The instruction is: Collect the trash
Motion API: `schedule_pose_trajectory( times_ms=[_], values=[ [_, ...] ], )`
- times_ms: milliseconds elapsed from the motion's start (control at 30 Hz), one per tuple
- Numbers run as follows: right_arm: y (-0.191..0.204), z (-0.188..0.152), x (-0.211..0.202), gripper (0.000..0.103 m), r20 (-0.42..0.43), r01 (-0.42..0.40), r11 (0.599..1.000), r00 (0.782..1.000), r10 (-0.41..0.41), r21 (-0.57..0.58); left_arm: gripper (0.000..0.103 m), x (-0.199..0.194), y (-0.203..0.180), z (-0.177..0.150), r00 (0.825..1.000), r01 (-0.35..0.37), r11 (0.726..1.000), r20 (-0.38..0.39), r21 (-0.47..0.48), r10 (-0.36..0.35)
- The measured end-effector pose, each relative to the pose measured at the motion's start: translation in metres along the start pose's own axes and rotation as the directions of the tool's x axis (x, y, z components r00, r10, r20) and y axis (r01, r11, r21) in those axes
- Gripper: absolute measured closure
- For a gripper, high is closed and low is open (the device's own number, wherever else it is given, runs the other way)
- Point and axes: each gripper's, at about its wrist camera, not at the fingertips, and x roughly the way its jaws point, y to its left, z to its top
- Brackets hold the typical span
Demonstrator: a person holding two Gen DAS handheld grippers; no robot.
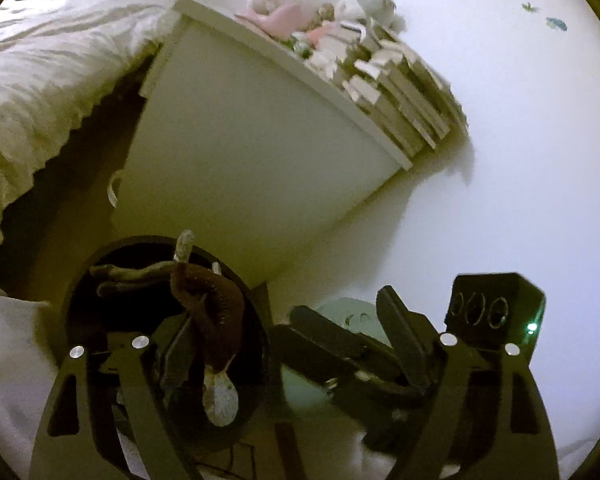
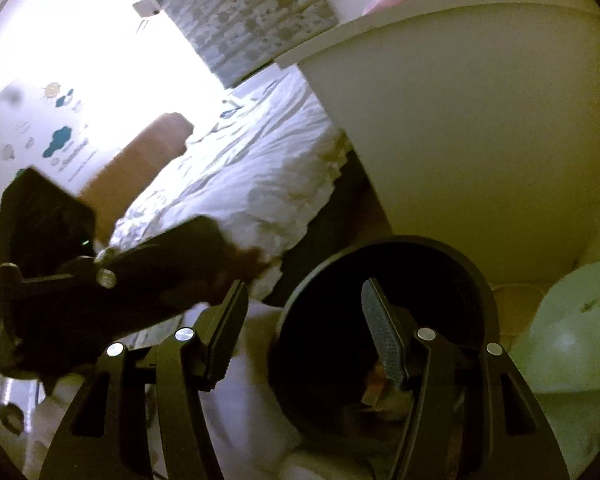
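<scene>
A: Report the left gripper [image 1: 300,344].

B: Its fingers stand wide apart, grasping nothing. Its left finger reaches over the mouth of the black bin [image 1: 164,340]. A brown banana peel [image 1: 204,304] hangs at the bin opening beside that finger; whether they touch cannot be determined.

A: Report the right gripper [image 2: 304,312].

B: Jaws spread, nothing between them. Its right finger [image 2: 380,340] sits inside the rim of the bin; its left finger is outside, over pale bedding.

A: Surroundings?

B: A white cabinet [image 1: 240,152] stands just behind the bin, books [image 1: 396,100] stacked on top. A bed [image 1: 40,72] lies beside the cabinet. A pale green balloon [image 2: 572,336] rests next to the bin.
</scene>
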Motion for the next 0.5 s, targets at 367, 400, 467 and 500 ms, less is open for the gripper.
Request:
schedule_pose_trajectory(
  times_ms=[367,400,467,500],
  values=[
    [-0.011,0.002,0.0,0.037,0.025,0.004,0.999,1.0,-0.005,0.037,0.012,0.01,0.0,-0.005,0.999,-0.017,1.0,-0.038,-0.015,0.016],
    [-0.008,0.0,0.0,0.037,0.019,-0.027,0.999,0.999,0.027,0.021,0.008,0.01,0.002,-0.004,0.999,-0.009,1.0,-0.033,-0.026,0.008],
    [0.0,-0.005,0.005,0.037,-0.028,-0.139,0.99,0.99,0.139,0.005,0.008,0.007,0.005,-0.001,1.0,0.011,0.998,-0.015,-0.057,-0.012],
    [0.003,-0.007,0.008,0.037,-0.044,-0.153,0.988,0.987,0.153,0.006,0.008,0.007,0.006,-0.001,1.0,0.01,0.998,-0.017,-0.063,-0.011]
  ],
)
